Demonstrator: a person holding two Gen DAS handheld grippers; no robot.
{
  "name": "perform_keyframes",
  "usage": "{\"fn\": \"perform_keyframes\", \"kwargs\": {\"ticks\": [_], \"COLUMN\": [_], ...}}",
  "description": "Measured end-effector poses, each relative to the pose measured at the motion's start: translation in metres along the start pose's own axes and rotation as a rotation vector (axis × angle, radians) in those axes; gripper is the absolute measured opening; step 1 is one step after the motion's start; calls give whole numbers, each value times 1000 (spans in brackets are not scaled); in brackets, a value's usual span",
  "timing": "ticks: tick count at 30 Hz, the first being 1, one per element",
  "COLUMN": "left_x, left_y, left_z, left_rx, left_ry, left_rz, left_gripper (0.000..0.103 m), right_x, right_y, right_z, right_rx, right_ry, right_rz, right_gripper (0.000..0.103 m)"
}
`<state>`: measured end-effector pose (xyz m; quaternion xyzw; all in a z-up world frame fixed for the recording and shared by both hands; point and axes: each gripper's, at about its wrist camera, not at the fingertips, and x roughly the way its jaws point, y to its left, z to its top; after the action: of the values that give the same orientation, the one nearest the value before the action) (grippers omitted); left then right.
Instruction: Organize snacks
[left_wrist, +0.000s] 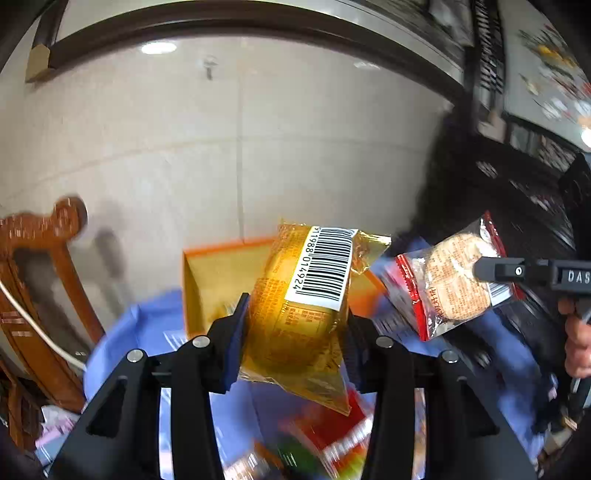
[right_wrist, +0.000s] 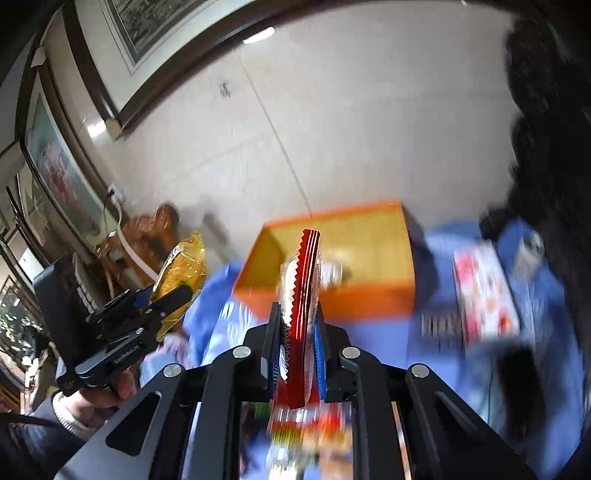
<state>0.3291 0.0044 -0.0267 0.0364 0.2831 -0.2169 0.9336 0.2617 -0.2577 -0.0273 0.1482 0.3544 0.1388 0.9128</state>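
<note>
My left hand-held gripper (left_wrist: 295, 325): jaws narrowly apart, clamped on a gold snack packet (left_wrist: 303, 295) with a barcode label, lower centre of frame, lifted off the surface.
My right hand-held gripper (right_wrist: 297, 339): jaws nearly shut, pinching the red-edged clear cracker packet (right_wrist: 301, 295) edge-on, also held up.
Orange box (right_wrist: 332, 236): open, mid-frame behind both packets, on the blue-covered surface (right_wrist: 388, 339); its near rim lies just beyond them.
Loose packets (right_wrist: 484, 291): blurred, right of box.
</note>
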Motion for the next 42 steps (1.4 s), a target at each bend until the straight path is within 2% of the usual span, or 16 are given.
{"fn": "perform_keyframes", "kwargs": {"ticks": [5,6,7,8,9,11,13,16,19,22,25,28,31,35,42], "left_x": [56,69,81,87,86,73,54,37,16,-10,-33,-49,-65,-83,-86], "left_y": [23,27,31,34,38,41,45,48,44,39,32,26,20,10,11], "left_z": [54,62,69,73,76,71,55,26,-6,-38,-72,-107,-137,-169,-200], "left_rx": [17,18,10,-6,-39,-73,-104,-111,-90,-102,-110,-133,-139,-88,-39], "left_ry": [-6,6,26,33,16,-40,-65,-27,10,37,78,143,197,229,282], "left_rz": [56,69,100,146,203,190,174,169,190,180,190,195,189,217,200], "left_gripper": [44,52,80,92,97,98,99,99,99,99,99,99,99,99,99], "right_x": [54,64,78,84,86,75,63,53,36,16,-5,-16,-13,0,30], "right_y": [2,3,2,3,2,2,2,0,-4,-9,-19,-19,-22,-26,-25], "right_z": [65,75,86,92,96,89,69,37,-5,-50,-101,-154,-204,-244,-272], "right_rx": [-67,-82,-97,-93,-75,-50,-58,-50,-57,-59,-58,-122,-185,-192,-207], "right_ry": [-52,-59,-59,-51,-47,-88,-92,-23,43,115,197,259,366,445,512], "right_rz": [-29,-44,-62,-69,-80,-86,-71,-71,-119,-169,-159,-189,-212,-216,-226], "right_gripper": [16,19,30,58,69,91,99,99,99,99,99,99,99,99,99]}}
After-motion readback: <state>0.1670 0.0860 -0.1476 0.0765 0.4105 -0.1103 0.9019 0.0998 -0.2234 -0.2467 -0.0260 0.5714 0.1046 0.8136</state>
